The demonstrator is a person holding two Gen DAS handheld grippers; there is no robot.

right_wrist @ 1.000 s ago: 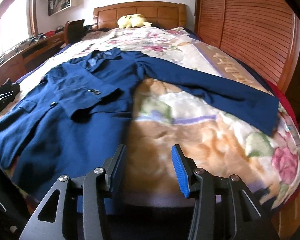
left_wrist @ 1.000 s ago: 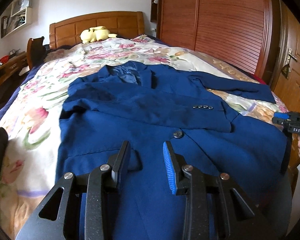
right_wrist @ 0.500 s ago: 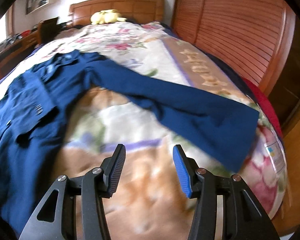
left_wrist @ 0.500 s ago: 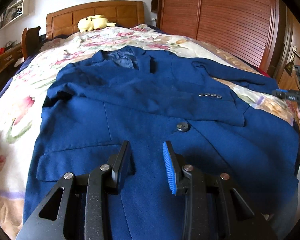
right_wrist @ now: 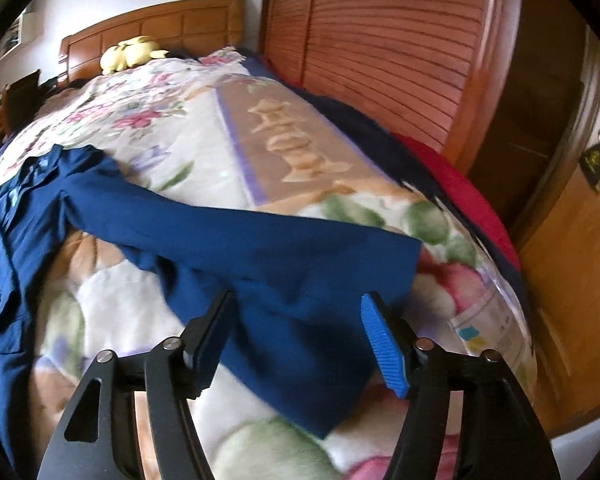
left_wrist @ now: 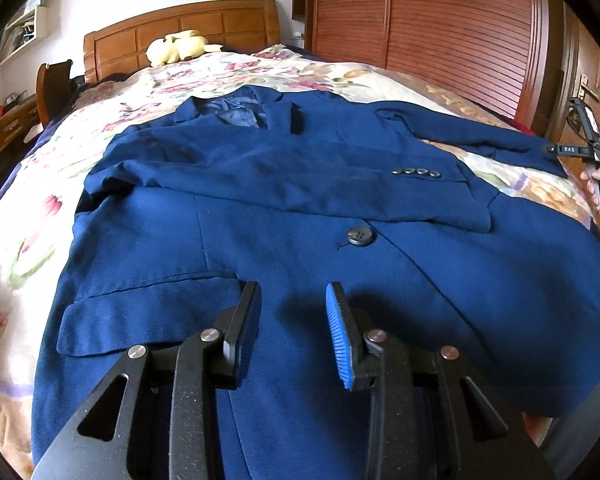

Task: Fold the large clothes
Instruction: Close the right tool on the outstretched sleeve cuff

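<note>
A: What sits nearest now?

B: The left tool (left_wrist: 292, 312) hangs low over the hem of the navy jacket (left_wrist: 300, 216), jaws parted and holding nothing. It has come in closer than a second ago; the pocket flap (left_wrist: 148, 312) now lies just beside its left finger.

A: And the other one?

B: The right tool (right_wrist: 298, 328) has swung toward the bed's right edge. A second ago it faced bare blanket; now its spread, released jaws straddle the cuff end of the outstretched sleeve (right_wrist: 268, 256), not gripping it.

A: Where is the jacket overall?

B: Flat, front up, across the foot half of the bed (left_wrist: 112, 92), one sleeve folded over the chest, the other reaching to the right edge.

A: Any writing?

B: On the floral blanket (right_wrist: 204, 152) a tan band carries large peach letters; I cannot read them. In the left view the right tool's body shows "DAS".

A: Farther back?

B: A yellow plush toy (left_wrist: 178, 46) rests against the wooden headboard (left_wrist: 188, 28).
</note>
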